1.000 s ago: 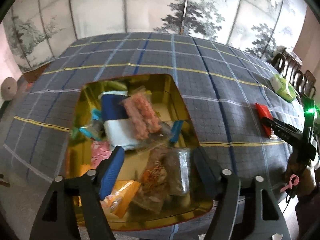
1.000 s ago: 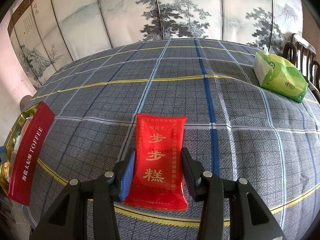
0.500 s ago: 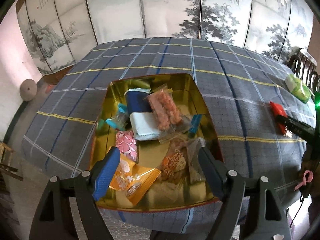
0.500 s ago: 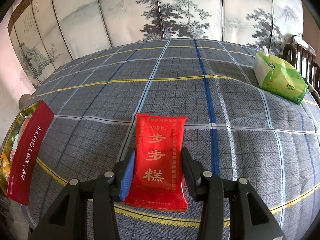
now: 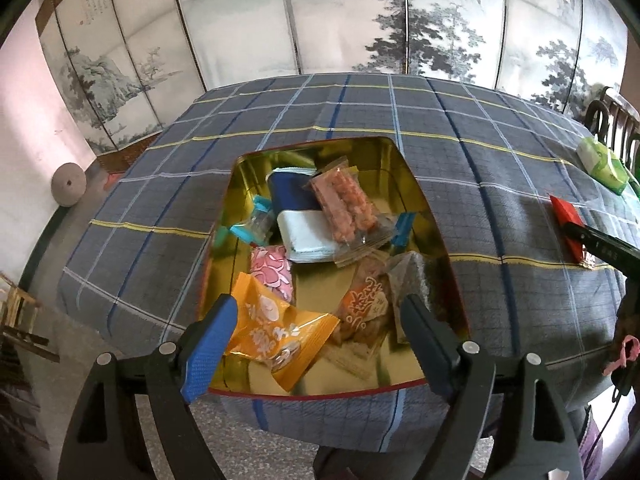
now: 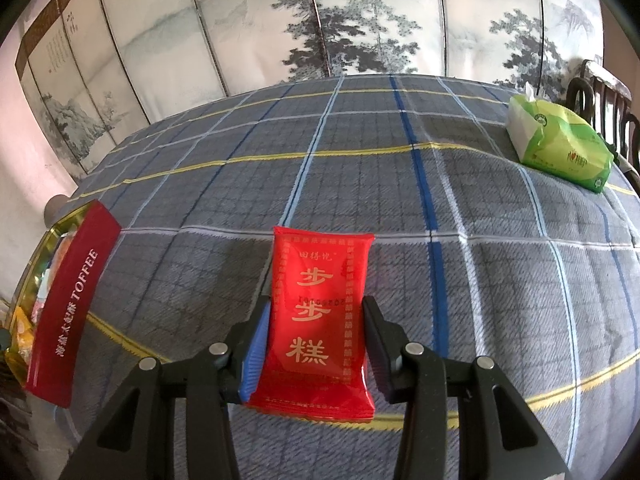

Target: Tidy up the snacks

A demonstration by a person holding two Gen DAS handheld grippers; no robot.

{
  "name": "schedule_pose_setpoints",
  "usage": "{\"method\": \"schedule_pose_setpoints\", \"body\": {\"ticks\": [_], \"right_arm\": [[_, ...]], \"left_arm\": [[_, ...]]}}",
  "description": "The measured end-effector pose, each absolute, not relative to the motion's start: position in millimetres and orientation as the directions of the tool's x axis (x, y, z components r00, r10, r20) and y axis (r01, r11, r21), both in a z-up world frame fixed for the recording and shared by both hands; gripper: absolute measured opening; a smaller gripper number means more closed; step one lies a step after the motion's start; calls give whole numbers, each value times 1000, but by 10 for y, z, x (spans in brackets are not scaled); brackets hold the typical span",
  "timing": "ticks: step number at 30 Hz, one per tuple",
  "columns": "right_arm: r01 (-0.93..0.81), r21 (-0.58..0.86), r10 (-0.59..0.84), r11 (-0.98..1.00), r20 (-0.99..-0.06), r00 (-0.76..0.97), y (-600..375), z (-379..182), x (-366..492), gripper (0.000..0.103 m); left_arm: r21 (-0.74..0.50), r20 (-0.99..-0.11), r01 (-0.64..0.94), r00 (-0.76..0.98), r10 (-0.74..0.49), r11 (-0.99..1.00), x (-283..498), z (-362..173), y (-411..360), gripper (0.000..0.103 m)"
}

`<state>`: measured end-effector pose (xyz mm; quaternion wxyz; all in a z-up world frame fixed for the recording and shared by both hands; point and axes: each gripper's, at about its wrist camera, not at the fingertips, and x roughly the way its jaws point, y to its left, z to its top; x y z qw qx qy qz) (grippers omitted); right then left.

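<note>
Opening over the tin (image 5: 424,216) in the left view, left gripper (image 5: 320,332) has nothing pinched; orange pack (image 5: 276,332) lies loose inside, likely dropped. Right view: right gripper (image 6: 316,340) clamps the red pack (image 6: 320,320), flat on the cloth (image 6: 440,184), lower centre, probably next for the tin.

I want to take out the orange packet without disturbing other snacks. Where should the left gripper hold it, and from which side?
Grip the orange packet across its puffed middle, coming from above at the tin's near edge. It lies flat on top, nearest the left gripper, whose fingers are opening either side of it.
</note>
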<state>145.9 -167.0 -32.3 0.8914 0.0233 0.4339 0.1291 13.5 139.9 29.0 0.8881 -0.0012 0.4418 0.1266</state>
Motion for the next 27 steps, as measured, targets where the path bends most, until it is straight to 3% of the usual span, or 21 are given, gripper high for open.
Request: {"method": "schedule_pose_setpoints", "body": {"ticks": [9, 27], "right_arm": [[-255, 180, 300, 950, -745, 595, -1516, -104, 1272, 45], [-519, 219, 512, 826, -674, 532, -365, 527, 776, 45]], "left_arm": [[100, -785, -247, 576, 229, 964, 58, 306, 1471, 83], [61, -785, -300, 575, 232, 952, -111, 319, 1722, 89]]}}
